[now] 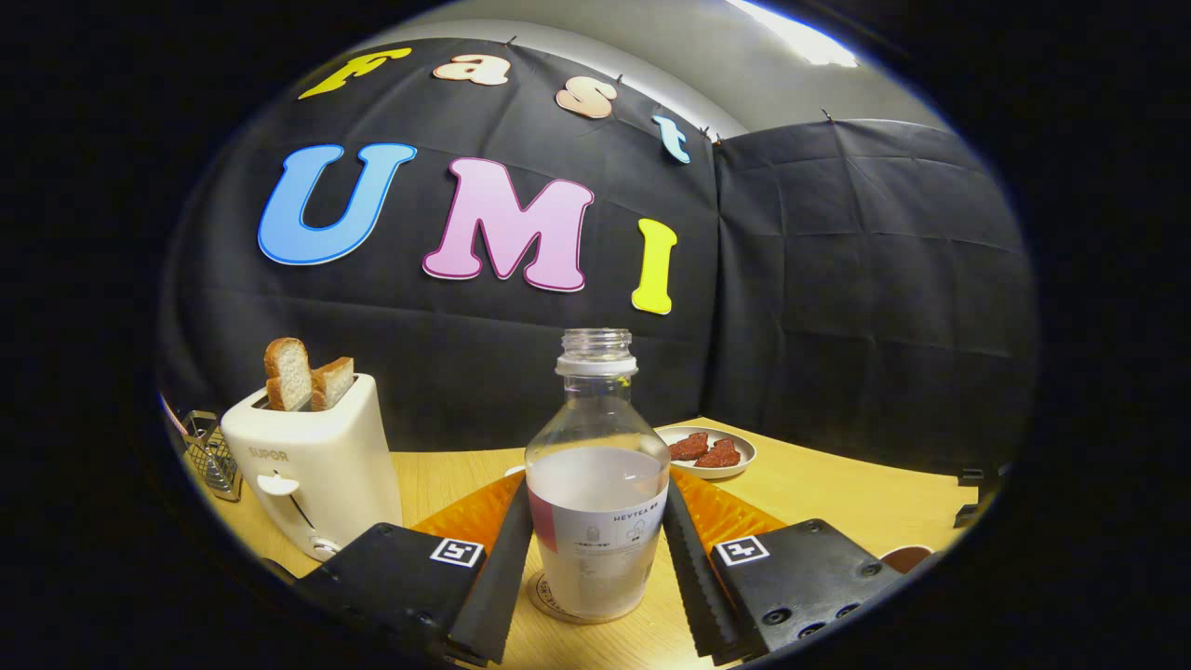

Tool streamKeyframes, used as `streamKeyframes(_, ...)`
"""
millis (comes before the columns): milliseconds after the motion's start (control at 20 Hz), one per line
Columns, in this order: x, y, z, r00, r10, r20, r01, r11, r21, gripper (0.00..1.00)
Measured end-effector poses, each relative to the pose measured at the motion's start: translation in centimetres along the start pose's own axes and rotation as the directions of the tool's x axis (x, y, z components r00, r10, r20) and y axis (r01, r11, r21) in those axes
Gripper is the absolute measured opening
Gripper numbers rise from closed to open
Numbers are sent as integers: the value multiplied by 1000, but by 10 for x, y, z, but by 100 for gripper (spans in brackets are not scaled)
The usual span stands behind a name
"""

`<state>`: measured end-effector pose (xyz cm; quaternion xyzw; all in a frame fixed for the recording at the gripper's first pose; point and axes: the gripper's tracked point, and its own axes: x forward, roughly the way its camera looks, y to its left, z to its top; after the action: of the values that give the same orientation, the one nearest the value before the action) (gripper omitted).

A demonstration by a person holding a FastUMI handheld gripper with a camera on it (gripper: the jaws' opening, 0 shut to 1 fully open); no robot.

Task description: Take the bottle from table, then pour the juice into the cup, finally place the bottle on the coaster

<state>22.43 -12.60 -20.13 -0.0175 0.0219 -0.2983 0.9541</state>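
Observation:
A clear, uncapped bottle about half full of pale juice stands upright on a round cork coaster on the wooden table. My gripper has the bottle between its two black fingers. Each ribbed pad lies against one side of the bottle at label height, so the gripper is shut on it. A brown rounded rim, possibly the cup, peeks out past the right finger's base; most of it is hidden.
A white toaster holding two bread slices stands to the left. An orange mat lies behind the bottle, and beyond it sits a small white plate of red pieces. A wire basket stands at the far left.

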Motion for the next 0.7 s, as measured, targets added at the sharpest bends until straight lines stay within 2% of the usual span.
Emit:
streamKeyframes(450,17,2,-23,1000,0,-29,2,997,72,75)
streamKeyframes(700,17,1,-31,1000,-8,-24,10,999,50,75)
